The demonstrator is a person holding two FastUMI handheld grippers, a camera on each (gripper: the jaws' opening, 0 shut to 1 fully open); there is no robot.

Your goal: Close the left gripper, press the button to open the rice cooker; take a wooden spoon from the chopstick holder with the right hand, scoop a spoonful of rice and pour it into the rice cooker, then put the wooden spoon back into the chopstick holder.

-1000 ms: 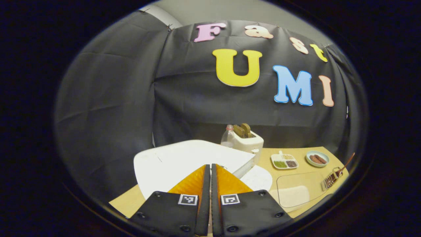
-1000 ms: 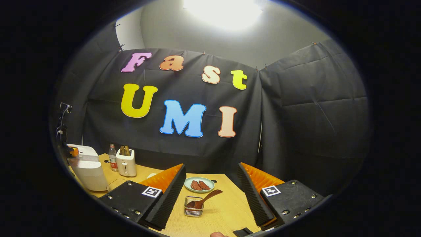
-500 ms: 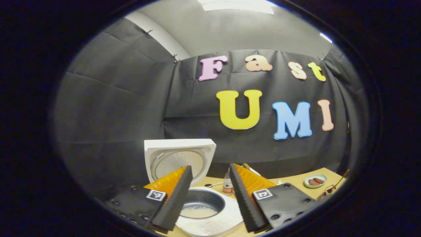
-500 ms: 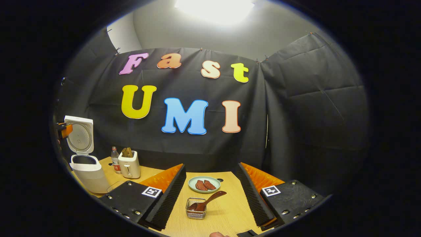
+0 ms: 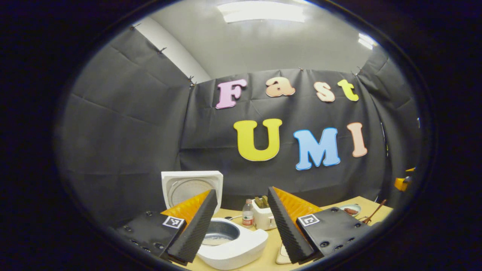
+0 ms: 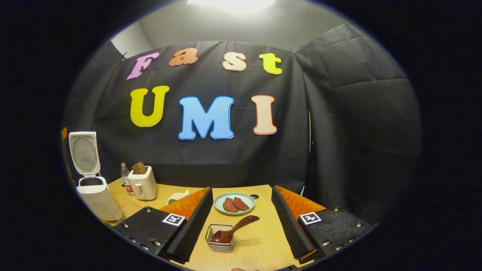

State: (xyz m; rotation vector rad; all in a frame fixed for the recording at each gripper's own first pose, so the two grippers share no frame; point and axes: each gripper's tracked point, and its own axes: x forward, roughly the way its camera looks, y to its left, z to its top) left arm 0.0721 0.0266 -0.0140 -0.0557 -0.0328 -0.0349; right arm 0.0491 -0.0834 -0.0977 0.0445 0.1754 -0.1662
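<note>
Already the first step looks done: the rice cooker (image 5: 229, 242) stands with its lid (image 5: 192, 188) swung upright, and the left tongs (image 5: 241, 222) hang above it with their jaws spread apart and nothing between them. Inside the pot a little pale rice seems to lie at the bottom, though it is hard to tell. Nearest in the right gripper view, the right tongs (image 6: 241, 222) are likewise wide open and empty, poised over the wire chopstick holder (image 6: 220, 238), where one wooden spoon (image 6: 233, 229) leans with its handle slanting up and to the right, untouched. So the taking of the spoon, the scooping, the pouring and the return all appear left to do. Just beyond the holder sits one pale green plate (image 6: 234, 203) carrying two reddish-brown pieces (image 6: 234, 204). Farther back along the counter (image 6: 260, 244) stand one white toaster (image 6: 142, 185) with brown slices in its slots and one clear bottle (image 6: 124, 174) beside it, then the single rice cooker at the far left edge.
</note>
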